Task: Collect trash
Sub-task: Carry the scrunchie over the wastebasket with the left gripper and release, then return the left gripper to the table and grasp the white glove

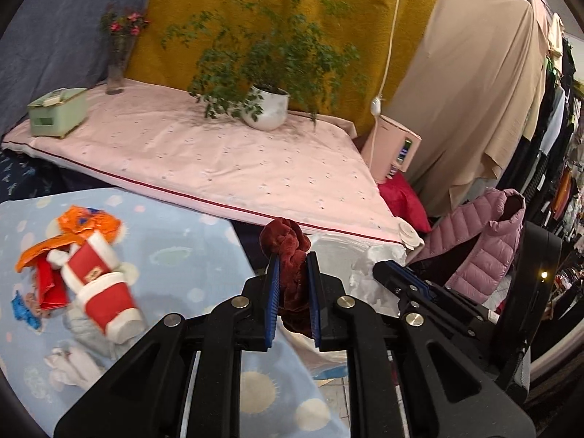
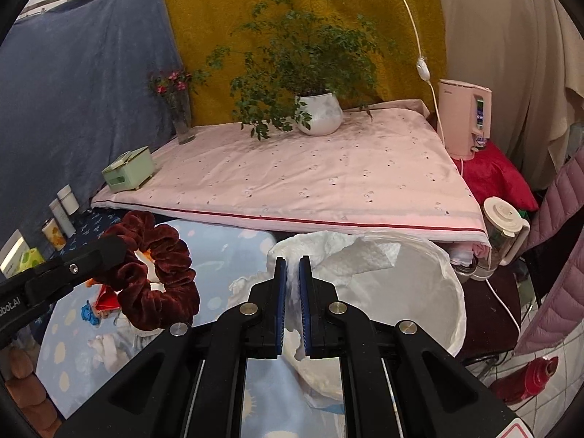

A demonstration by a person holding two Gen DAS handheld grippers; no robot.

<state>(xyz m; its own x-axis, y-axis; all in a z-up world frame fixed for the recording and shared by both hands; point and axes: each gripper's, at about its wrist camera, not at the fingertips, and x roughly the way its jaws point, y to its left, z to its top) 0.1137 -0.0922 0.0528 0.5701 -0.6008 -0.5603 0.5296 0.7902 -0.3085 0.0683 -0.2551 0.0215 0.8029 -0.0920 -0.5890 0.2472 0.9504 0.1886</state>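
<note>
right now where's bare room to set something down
Free: the pink sheet between the green box and potted plant, down to its red stripe. Crowded: the blue blanket around the red-and-white cups and orange wrapper.

Ahead of you a pink sheet covers a raised surface, backed by a mustard cloth and a blue drape at upper left. A potted plant stands at frame center, white floor tiles show at lower right.
</note>
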